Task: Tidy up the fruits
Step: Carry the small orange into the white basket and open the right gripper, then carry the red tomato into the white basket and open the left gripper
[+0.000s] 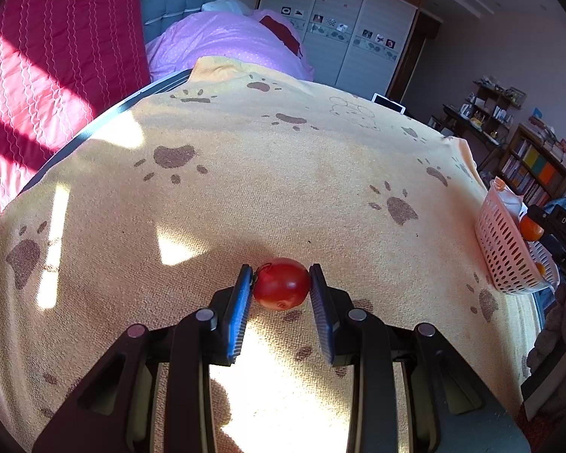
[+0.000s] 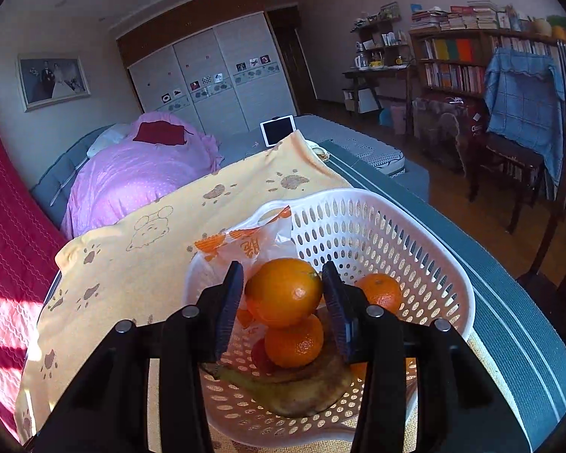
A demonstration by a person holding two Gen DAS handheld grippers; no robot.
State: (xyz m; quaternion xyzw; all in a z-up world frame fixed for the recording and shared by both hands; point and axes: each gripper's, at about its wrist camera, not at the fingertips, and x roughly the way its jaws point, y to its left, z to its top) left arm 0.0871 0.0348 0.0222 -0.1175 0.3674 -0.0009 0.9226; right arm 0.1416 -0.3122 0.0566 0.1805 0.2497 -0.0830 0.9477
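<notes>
My left gripper (image 1: 281, 283) is shut on a small red apple (image 1: 282, 283), held just above the yellow paw-print cloth (image 1: 283, 173). My right gripper (image 2: 282, 292) is shut on an orange (image 2: 283, 291) and holds it over the white perforated basket (image 2: 426, 249). In the basket lie two more oranges (image 2: 294, 341) (image 2: 380, 292), a red fruit (image 2: 260, 356), a brownish banana (image 2: 294, 389) and an orange-printed plastic bag (image 2: 253, 245). The basket (image 1: 503, 245) also shows at the right edge of the left wrist view, with the held orange (image 1: 530, 228) above it.
The cloth covers a table with a dark blue edge (image 2: 509, 302) at the right. A red quilt (image 1: 37, 75) hangs at the left. A bed with a purple cover (image 2: 139, 173) lies behind. A chair (image 2: 517, 143) and bookshelves (image 2: 464, 60) stand at the far right.
</notes>
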